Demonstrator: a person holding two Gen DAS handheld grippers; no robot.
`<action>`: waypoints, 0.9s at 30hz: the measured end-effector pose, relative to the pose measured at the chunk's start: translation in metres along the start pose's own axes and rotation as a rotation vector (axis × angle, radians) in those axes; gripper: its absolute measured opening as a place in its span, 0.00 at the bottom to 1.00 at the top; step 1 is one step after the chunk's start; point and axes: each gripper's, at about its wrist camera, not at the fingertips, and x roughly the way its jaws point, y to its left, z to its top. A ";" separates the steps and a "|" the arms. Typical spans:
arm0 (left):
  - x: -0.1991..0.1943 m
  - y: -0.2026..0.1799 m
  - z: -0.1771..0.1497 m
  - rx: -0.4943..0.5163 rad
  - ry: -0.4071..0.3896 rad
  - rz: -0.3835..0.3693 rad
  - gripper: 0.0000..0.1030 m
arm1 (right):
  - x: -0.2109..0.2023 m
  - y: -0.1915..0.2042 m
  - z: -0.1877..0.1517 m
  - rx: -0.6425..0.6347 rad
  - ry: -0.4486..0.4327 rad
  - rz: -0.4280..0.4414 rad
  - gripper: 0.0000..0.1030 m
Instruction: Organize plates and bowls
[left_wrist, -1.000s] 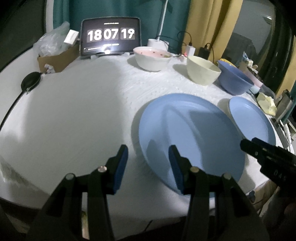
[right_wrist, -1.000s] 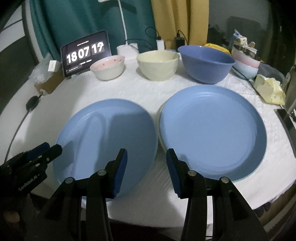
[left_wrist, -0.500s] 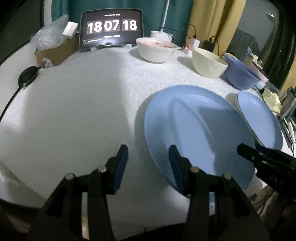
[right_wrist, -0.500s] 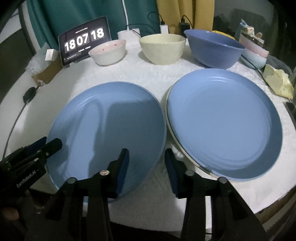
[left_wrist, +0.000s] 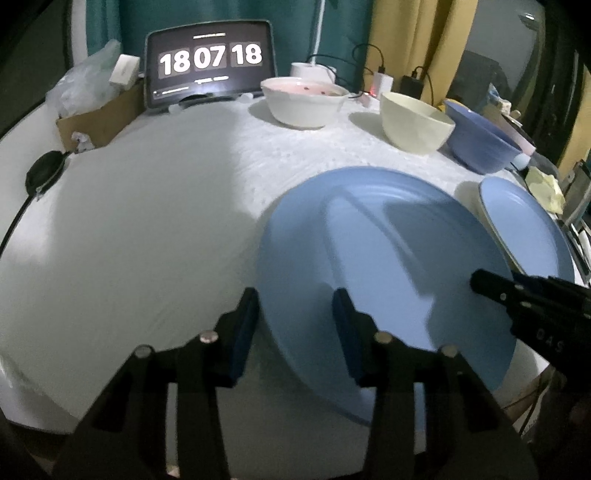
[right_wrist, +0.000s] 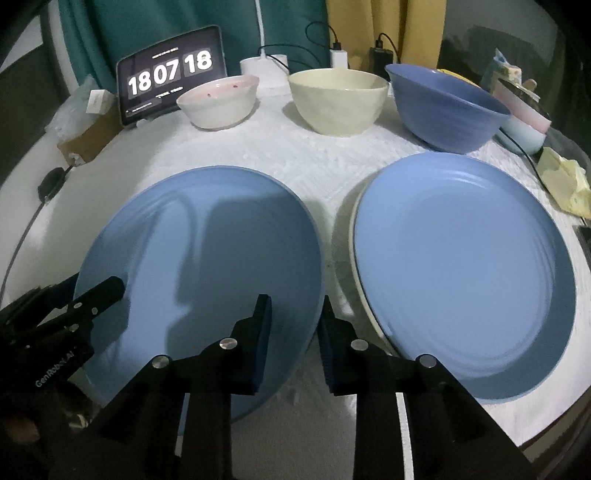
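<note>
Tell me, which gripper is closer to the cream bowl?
Right. The right gripper sits at the near plate's right edge, below the cream bowl; the left gripper is at its left edge, farther away.

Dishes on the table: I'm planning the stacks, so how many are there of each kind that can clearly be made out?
Blue plates: 2, the left plate and the right plate
Cream plate under the right one, only its rim showing: 1
Bowls: 3, pink-white, cream, blue
Total: 6
More stacked dishes at the far right are too hidden to count.
</note>
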 end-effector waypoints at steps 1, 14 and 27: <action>0.000 -0.001 0.000 0.003 -0.001 0.001 0.38 | 0.000 0.000 0.000 -0.003 -0.003 0.000 0.24; -0.020 -0.003 0.005 -0.018 -0.039 0.009 0.36 | -0.020 0.000 0.003 -0.025 -0.062 0.014 0.21; -0.043 -0.027 0.016 0.009 -0.090 0.003 0.36 | -0.047 -0.018 0.009 0.000 -0.128 0.017 0.21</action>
